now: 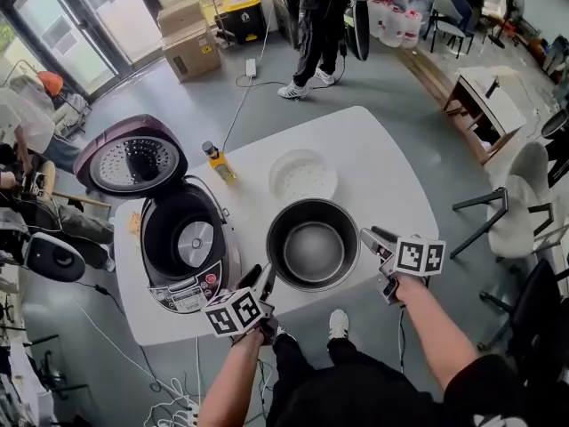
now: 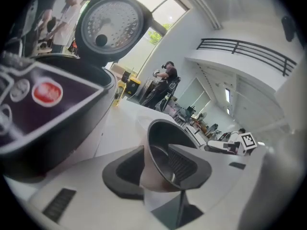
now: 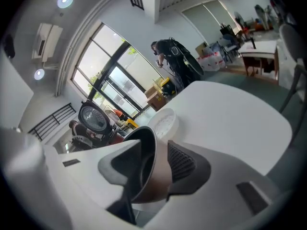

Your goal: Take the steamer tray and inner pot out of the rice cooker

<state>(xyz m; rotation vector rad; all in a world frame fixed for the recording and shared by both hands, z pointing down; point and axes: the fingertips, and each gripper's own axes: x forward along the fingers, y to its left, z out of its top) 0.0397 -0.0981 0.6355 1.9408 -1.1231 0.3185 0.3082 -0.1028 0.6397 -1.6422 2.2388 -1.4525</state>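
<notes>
The inner pot [image 1: 313, 252] stands on the table [image 1: 391, 163], out of the rice cooker [image 1: 191, 294]. The cooker lies to the outer side of the left gripper [image 1: 263, 280], and its lid [image 1: 132, 163] is raised. The steamer tray [image 1: 303, 175] is also on the table, on the far side of the pot from the fingers and just apart from it. The pot rim is straddled at two opposite sides: one finger of the left gripper is placed inside the wall and one outside, and the right gripper [image 1: 372, 238] is placed likewise. In both gripper views the fingers [image 2: 186, 163] are seen slightly spread, with the rim between them. The ribbed pads do not appear to press on the wall, so nothing is pinched. Both removals are therefore judged complete. The pot is judged to be rigid metal and moderately heavy, with a smooth coated wall that is likely to slip under a light grip. If it is to be moved, the thin rim should be taken at two opposite points, with the pads closed squarely across the wall and the pot kept level. The tray is judged to be light, stiff plastic, best taken at its rim.
</notes>
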